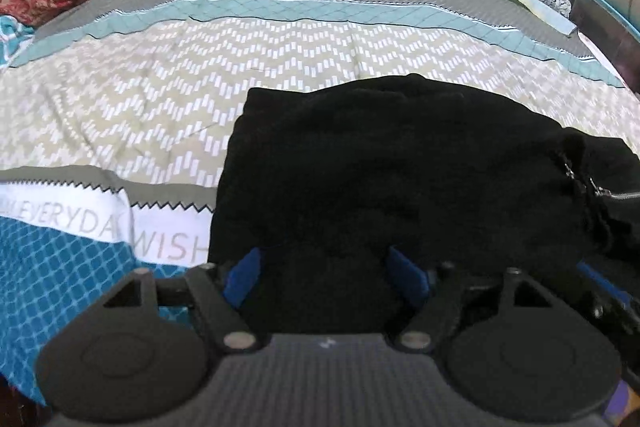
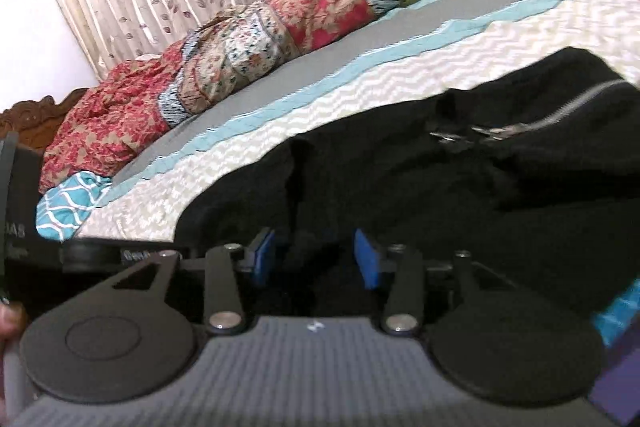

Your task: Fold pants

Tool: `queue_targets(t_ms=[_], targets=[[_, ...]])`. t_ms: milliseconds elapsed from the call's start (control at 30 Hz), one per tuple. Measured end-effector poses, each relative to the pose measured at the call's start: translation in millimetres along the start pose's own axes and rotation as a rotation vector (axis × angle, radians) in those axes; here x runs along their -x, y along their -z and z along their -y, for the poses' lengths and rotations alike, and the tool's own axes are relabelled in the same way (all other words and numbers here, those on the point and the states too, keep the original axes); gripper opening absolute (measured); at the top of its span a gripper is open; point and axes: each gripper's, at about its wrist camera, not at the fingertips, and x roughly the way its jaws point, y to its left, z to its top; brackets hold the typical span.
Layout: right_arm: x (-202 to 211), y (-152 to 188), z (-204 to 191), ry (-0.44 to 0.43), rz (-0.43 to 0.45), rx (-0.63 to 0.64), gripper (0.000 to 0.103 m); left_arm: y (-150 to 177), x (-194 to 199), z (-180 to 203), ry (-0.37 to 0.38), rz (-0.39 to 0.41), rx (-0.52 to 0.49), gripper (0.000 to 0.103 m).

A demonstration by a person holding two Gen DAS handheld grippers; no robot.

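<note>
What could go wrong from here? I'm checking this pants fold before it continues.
1. The black pants show metal zippers near the right edge; a finger might snag one.
2. Both the left gripper and the right gripper stand open over the dark cloth, so a closing pinch may catch only the top layer and undo the fold.
3. The bedspread underneath is soft and wrinkled, so it could get pinched too.

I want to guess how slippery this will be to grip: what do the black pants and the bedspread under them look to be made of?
The black pants look like soft, matte, fleecy or knit cloth: no sheen, slumping folds, metal zips near the pockets. The bedspread looks like printed woven cotton or a blend, flat and matte, lightly creased. Fibre can't be confirmed by sight.
</note>
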Motion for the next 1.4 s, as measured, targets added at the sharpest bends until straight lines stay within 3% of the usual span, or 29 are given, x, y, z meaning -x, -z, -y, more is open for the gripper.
queue_targets(t_ms=[367, 800, 1033, 1133, 1233, 1400], targets=[[-8.1, 11.6, 19.2, 0.025, -0.097, -0.069, 0.048, 10.2, 11.0, 5.1, -0.044, 0.015, -0.007, 0.081], [-7.7, 18.1, 29.4, -0.043, -0.053, -0.132, 0.054, 16.8, -8.5, -0.5, -0.099, -0.006, 0.0, 0.102], [-5.2, 18.3, 36.1, -0.075, -0.047, -0.168, 0.054, 20.7, -15.5, -0.7, -0.112, 0.002, -0.022, 0.103], [3.0, 10.2, 29.5, -0.063, -0.06, -0.136, 0.054, 17.0, -10.9, -7.0, -0.091, -0.014, 0.012, 0.103], [31.1, -1.9, 32.4, -0.059, 0.078, -0.074, 0.054, 11.2, 8.0, -14.9, -0.071, 0.008, 0.053, 0.094], [73.2, -26.4, 80.5, 0.141, 0.325, -0.039, 0.057, -0.8, 49.7, -3.4, -0.09, 0.149, 0.001, 0.095]])
